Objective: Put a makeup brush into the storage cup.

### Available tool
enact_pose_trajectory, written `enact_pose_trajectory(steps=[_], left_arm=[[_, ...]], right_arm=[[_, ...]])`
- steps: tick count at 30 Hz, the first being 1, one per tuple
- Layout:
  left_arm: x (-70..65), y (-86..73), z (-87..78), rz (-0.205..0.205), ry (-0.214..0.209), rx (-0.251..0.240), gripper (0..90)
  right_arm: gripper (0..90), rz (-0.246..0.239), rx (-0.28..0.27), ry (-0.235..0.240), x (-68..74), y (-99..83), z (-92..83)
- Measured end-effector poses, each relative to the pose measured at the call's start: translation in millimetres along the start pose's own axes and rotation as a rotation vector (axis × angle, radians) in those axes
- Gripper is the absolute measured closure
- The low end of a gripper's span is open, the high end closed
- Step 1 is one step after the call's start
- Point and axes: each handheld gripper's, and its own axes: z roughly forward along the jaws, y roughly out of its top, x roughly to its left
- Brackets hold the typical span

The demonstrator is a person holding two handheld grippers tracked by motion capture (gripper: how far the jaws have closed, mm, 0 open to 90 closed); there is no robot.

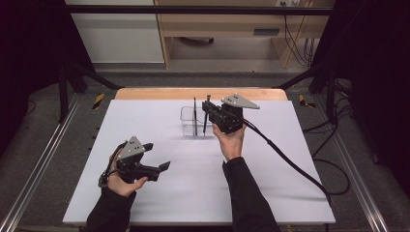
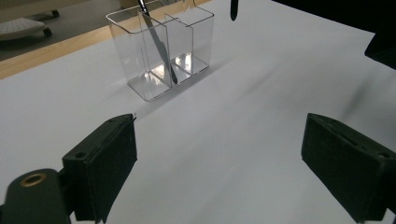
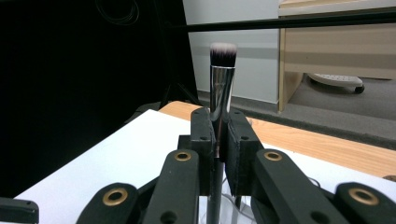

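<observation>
A clear plastic organiser point(image 1: 187, 126) point(image 2: 187, 44) with upright dividers stands on the white table top, toward the back middle. A dark thin brush point(image 1: 195, 115) point(image 2: 158, 44) leans inside one compartment. My right gripper point(image 1: 208, 110) point(image 3: 219, 135) is shut on a makeup brush point(image 1: 207, 118) point(image 3: 221, 77), held upright with its bristles up, just above the organiser's right end. The handle's lower end point(image 2: 233, 9) hangs over the organiser. My left gripper point(image 1: 157, 155) point(image 2: 219, 163) is open with nothing between its fingers, low over the table's front left and pointing toward the organiser.
The white sheet point(image 1: 145, 121) covers a wooden table point(image 1: 193, 93) whose back edge shows. The right gripper's cable point(image 1: 290, 162) trails across the right side of the table. Black frame bars point(image 1: 193, 9) and wooden furniture point(image 1: 232, 24) stand behind.
</observation>
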Motion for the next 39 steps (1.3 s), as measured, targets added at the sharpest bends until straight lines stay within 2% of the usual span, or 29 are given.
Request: enact_pose_trajectory(steps=[16, 39], left_arm=[[1.6, -0.1, -0.2, 0.01, 0.007, 0.006, 8.8], [5.4, -0.2, -3.2, 0.001, 0.013, 0.004, 9.2]], right_arm=[[83.8, -0.012, -0.013, -0.019, -0.6, 17.1, 18.9], [83.8, -0.013, -0.01, -0.069, -10.9, 21.2, 44.4]])
